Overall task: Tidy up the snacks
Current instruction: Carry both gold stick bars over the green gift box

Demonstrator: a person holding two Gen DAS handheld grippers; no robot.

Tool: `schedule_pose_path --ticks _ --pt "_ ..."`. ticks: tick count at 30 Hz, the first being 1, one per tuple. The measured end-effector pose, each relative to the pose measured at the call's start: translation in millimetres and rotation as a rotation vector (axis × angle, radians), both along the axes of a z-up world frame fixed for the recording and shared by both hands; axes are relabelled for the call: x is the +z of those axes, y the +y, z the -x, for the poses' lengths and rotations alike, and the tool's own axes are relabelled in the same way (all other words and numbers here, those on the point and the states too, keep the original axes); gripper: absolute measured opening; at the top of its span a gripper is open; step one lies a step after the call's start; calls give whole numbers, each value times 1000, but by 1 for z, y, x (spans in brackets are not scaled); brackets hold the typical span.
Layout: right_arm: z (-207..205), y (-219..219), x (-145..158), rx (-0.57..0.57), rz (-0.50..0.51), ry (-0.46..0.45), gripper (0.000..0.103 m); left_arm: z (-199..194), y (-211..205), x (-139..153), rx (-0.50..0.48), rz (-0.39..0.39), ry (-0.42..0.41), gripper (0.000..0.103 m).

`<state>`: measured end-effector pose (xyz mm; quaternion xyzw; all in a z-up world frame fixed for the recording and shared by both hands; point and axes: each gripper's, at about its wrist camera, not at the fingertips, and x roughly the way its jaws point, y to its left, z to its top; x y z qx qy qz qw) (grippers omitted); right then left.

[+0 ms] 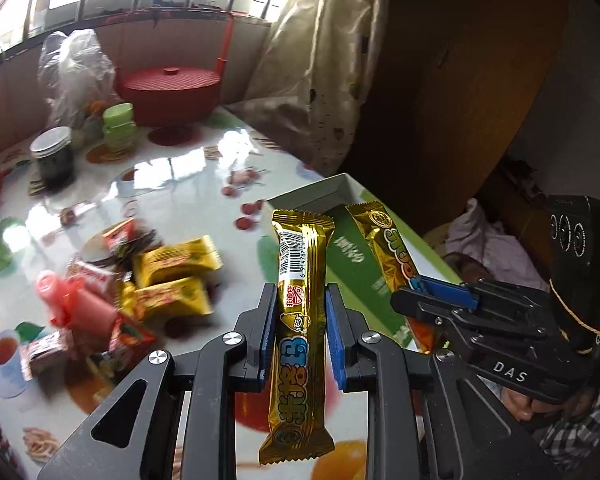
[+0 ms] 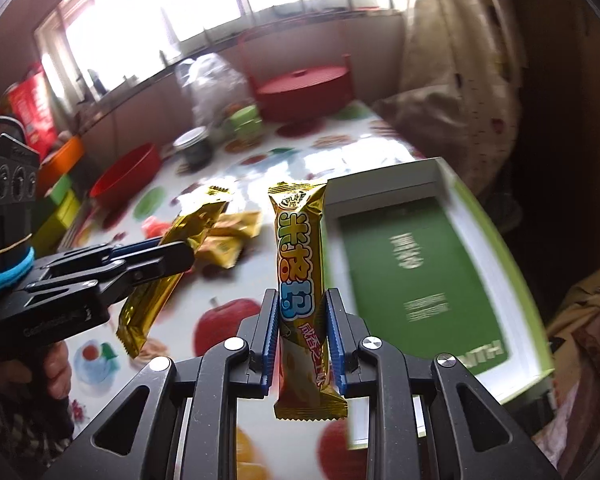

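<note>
My left gripper (image 1: 301, 300) is shut on a gold snack bar (image 1: 300, 320), held upright above the table. My right gripper (image 2: 302, 304) is shut on a second gold snack bar (image 2: 300, 272). In the left wrist view the right gripper (image 1: 428, 292) holds its bar (image 1: 392, 260) over the green-lined box (image 1: 352, 272). In the right wrist view the left gripper (image 2: 168, 256) holds its bar (image 2: 172, 264) left of the box (image 2: 420, 264). A pile of loose snacks (image 1: 140, 292) lies on the table at the left.
The fruit-print table (image 1: 180, 200) holds a dark jar (image 1: 54, 156), a green container (image 1: 118, 126), a red lidded pot (image 1: 172, 92), a clear plastic bag (image 1: 72, 68) and a red bowl (image 2: 128, 176). A curtain (image 1: 320, 60) hangs at the far right edge.
</note>
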<state>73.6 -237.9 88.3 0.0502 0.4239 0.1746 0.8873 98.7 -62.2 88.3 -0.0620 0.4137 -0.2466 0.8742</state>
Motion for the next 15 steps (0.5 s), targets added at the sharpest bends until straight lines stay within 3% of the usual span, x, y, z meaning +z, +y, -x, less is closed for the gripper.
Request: schedule_pose_path --ticks 15 --pt "-22 -64 -16 -144 65 46 22 -37 -79 -16 -79 35 85 24"
